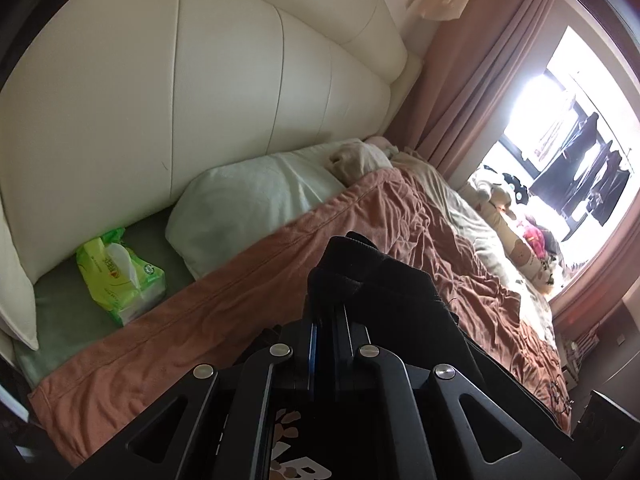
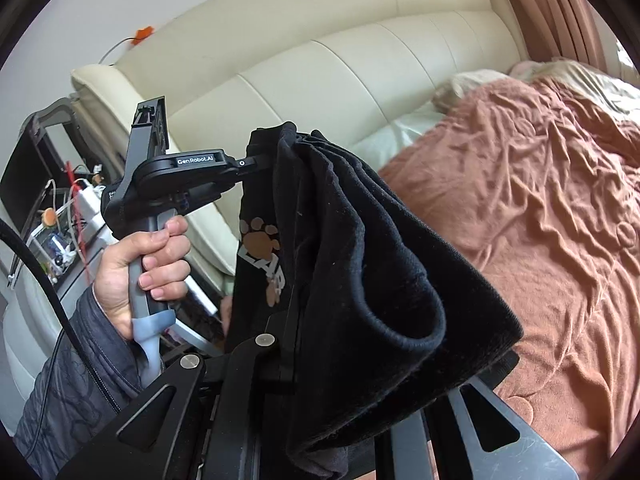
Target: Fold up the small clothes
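Gripping one black garment (image 2: 360, 260), left gripper (image 1: 326, 304) and right gripper (image 2: 288, 360) clamp it above the bed (image 2: 540, 200).

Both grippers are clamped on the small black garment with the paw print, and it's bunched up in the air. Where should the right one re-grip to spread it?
Judging from the right wrist view, take the rolled hem of the black paw-print garment, coming from the brown bedspread side. That edge curls open toward the camera, while the left gripper pinches the top edge.
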A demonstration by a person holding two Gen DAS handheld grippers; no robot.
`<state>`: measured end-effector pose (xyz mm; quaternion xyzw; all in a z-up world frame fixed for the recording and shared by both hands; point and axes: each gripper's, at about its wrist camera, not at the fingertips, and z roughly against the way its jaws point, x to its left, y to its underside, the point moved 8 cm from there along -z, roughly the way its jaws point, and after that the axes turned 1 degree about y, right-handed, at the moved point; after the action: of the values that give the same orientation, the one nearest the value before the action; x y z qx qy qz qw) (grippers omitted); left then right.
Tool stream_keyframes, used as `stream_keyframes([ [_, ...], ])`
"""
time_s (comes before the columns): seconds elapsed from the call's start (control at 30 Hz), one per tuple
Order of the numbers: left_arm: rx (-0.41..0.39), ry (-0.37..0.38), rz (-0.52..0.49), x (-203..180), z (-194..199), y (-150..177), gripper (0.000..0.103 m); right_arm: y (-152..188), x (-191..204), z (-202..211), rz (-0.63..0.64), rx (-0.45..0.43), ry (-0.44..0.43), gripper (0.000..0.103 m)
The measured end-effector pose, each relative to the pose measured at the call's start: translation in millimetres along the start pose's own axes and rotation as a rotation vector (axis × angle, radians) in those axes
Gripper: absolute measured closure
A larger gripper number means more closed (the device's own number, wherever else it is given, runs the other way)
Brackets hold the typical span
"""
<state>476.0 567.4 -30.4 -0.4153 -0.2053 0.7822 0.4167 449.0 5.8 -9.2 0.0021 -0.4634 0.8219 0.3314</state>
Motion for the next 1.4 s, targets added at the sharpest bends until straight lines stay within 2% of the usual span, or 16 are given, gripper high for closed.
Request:
stream_keyframes([
  [0.17, 0.063, -0.02, -0.017, 2, -51, 16, 0.098, 9, -29, -22, -0.055, 0.036, 0.009, 0.095],
  [0.27, 0.095, -0.032, -0.024, 4, -78, 28, 0.098, 16, -17, -56, -0.081, 0.055, 0.019, 0.095],
  [0.37, 0.139, -0.051, -0.022, 8, -103, 41, 0.097, 26, -34, -72, -0.12, 0.075, 0.029, 0.094],
  [0.43, 0.173, -0.089, -0.025, 14, -116, 50, 0.095, 34, -47, -81, -0.136, 0.098, 0.068, 0.092],
  [0.47, 0.188, -0.13, -0.031, 19, -120, 53, 0.091, 40, -54, -85, -0.142, 0.116, 0.104, 0.086],
  [0.5, 0.19, -0.169, -0.04, 25, -122, 55, 0.091, 46, -64, -90, -0.155, 0.142, 0.156, 0.083],
  [0.57, 0.182, -0.202, -0.031, 34, -118, 57, 0.086, 58, -85, -94, -0.195, 0.187, 0.237, 0.061],
  [0.63, 0.175, -0.195, -0.001, 41, -112, 57, 0.079, 65, -98, -88, -0.237, 0.189, 0.249, 0.052],
  [0.77, 0.169, -0.21, 0.007, 49, -95, 62, 0.077, 69, -101, -77, -0.276, 0.182, 0.252, 0.052],
  [0.9, 0.176, -0.222, -0.005, 46, -82, 69, 0.076, 67, -85, -68, -0.254, 0.171, 0.249, 0.052],
  [1.1, 0.166, -0.209, -0.022, 30, -53, 81, 0.055, 67, -51, -49, -0.236, 0.18, 0.243, 0.052],
  [1.13, 0.163, -0.204, -0.025, 26, -47, 83, 0.051, 67, -46, -45, -0.234, 0.183, 0.244, 0.048],
  [1.23, 0.158, -0.193, -0.034, 13, -31, 91, 0.037, 63, -38, -28, -0.222, 0.169, 0.274, 0.025],
  [1.3, 0.147, -0.197, -0.053, 2, -18, 96, 0.026, 61, -35, -14, -0.221, 0.153, 0.282, 0.02],
  [1.37, 0.132, -0.203, -0.071, -9, -6, 100, 0.007, 65, -29, 7, -0.213, 0.145, 0.286, 0.011],
  [1.4, 0.126, -0.207, -0.084, -15, 1, 102, 0.003, 66, -26, 14, -0.204, 0.141, 0.289, 0.008],
])
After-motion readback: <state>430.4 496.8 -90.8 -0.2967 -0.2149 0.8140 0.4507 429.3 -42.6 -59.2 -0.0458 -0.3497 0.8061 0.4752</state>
